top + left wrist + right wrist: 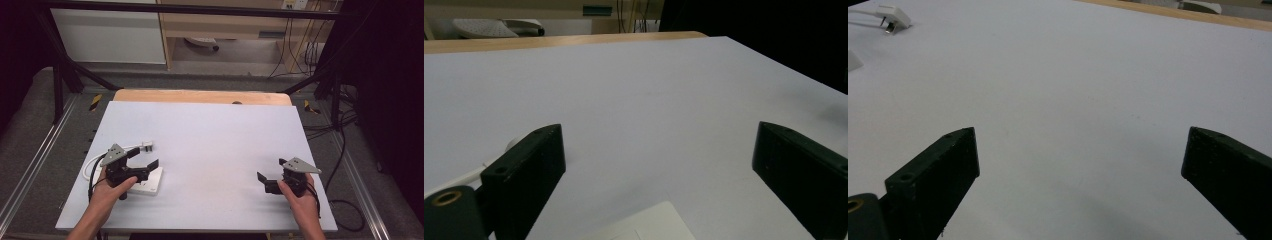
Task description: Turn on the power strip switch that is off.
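while my left hand-held gripper point(150, 167) hovers wide open, empty, over the white power strip point(150, 184), my right hand-held gripper point(270, 175) gapes empty well apart from it.

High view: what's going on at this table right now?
A person holds a gripper in each hand over a white table. The left gripper is open just above a white power strip, whose cable and plug lie behind it. The right gripper is open over bare table, holding nothing.

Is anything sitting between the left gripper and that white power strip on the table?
Nothing visible does. The left gripper hangs just over the white power strip, jaws open, with only bare table ahead of it.
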A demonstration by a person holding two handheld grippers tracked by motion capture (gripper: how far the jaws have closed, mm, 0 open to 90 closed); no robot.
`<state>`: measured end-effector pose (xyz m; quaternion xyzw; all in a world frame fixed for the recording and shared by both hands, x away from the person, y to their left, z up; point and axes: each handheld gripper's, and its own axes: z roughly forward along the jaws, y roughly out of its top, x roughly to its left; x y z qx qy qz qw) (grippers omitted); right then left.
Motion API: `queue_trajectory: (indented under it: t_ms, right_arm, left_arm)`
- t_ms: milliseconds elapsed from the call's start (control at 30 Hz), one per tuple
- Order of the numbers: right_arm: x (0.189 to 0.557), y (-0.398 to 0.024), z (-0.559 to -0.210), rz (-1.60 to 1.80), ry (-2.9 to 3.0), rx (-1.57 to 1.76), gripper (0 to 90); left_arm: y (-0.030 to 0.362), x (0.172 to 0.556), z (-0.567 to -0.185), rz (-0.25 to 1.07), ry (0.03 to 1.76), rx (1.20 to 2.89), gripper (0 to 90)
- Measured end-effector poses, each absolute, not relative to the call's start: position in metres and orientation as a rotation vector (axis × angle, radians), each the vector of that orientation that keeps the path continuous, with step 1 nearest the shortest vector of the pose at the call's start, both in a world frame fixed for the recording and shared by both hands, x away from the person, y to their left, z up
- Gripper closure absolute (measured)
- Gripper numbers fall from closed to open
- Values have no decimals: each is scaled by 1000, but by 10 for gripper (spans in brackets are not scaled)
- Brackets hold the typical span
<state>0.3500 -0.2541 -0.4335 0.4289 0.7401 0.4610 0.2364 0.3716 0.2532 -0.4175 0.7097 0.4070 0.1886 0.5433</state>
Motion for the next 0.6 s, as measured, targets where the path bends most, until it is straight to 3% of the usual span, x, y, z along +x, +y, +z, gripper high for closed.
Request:
queue_trajectory:
  t_ms: [600]
  right_arm:
    - [350,-254,-433,1265,2028,1176,24]
  left_arm:
    - [263,367,-402,460,934,1659,65]
